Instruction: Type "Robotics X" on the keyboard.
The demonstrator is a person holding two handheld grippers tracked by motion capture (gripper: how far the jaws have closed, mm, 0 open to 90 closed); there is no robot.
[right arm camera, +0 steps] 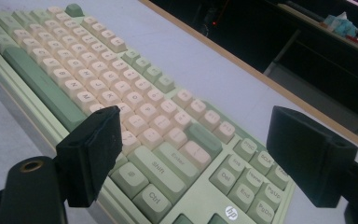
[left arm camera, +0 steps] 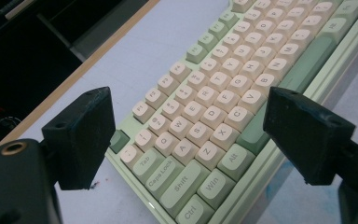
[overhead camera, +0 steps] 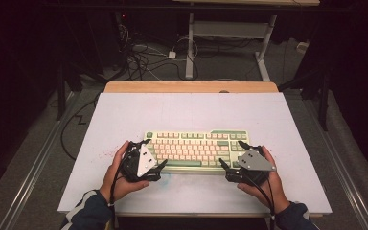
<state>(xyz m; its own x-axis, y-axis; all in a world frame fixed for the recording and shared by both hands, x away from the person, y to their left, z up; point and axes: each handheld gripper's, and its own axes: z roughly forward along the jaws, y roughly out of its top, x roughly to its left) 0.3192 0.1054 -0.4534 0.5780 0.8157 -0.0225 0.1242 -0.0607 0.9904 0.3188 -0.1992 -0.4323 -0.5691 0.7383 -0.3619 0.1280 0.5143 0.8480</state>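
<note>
Stiff, fairly heavy and smooth-edged, the keyboard (overhead camera: pixel 196 148) sits between the spread jaws of each released hand-held gripper — left (overhead camera: pixel 154 154), right (overhead camera: pixel 233 154) — best gripped by its end rims.

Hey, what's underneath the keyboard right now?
The keyboard lies flat on the white table top, whose bare surface shows all around it. Anything directly beneath the keyboard is covered by its body, so that cannot be seen.
</note>
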